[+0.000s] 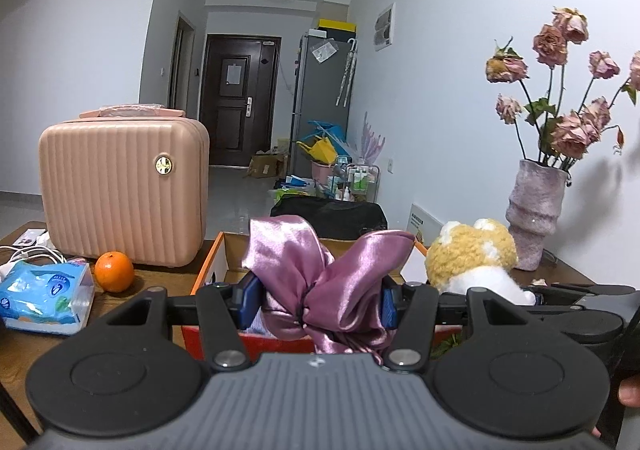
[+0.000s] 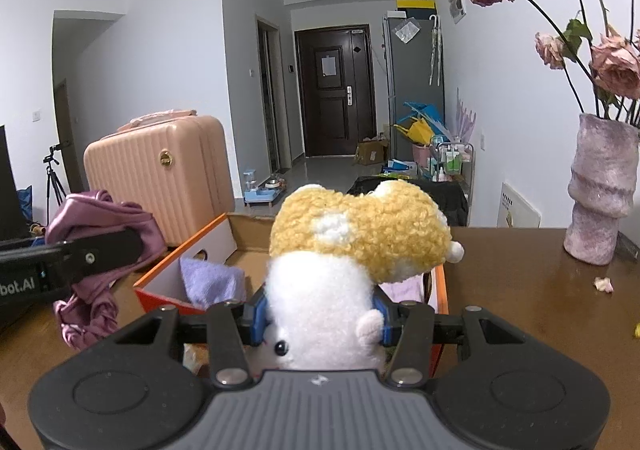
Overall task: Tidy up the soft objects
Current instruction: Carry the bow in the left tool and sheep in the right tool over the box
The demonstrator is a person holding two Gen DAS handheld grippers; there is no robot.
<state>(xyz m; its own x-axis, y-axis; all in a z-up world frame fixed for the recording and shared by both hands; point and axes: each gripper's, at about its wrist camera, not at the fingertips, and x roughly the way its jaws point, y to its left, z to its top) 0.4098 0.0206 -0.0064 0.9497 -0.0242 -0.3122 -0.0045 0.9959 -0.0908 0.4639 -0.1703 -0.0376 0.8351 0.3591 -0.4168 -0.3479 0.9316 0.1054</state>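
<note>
My left gripper (image 1: 318, 300) is shut on a pink satin bow (image 1: 320, 274) and holds it over the near edge of an open orange cardboard box (image 1: 208, 270). My right gripper (image 2: 320, 316) is shut on a yellow and white plush toy (image 2: 352, 234), held over the same box (image 2: 180, 254). A lilac cloth (image 2: 208, 282) lies inside the box. The plush also shows to the right in the left wrist view (image 1: 472, 254), and the bow shows to the left in the right wrist view (image 2: 100, 218), with the left gripper across it.
On the brown table (image 2: 520, 290) stand a pink ribbed case (image 1: 120, 186), an orange (image 1: 114, 271), a blue tissue pack (image 1: 44, 294) and white cables at the left. A pink vase of dried roses (image 1: 536, 210) stands at the right by the wall.
</note>
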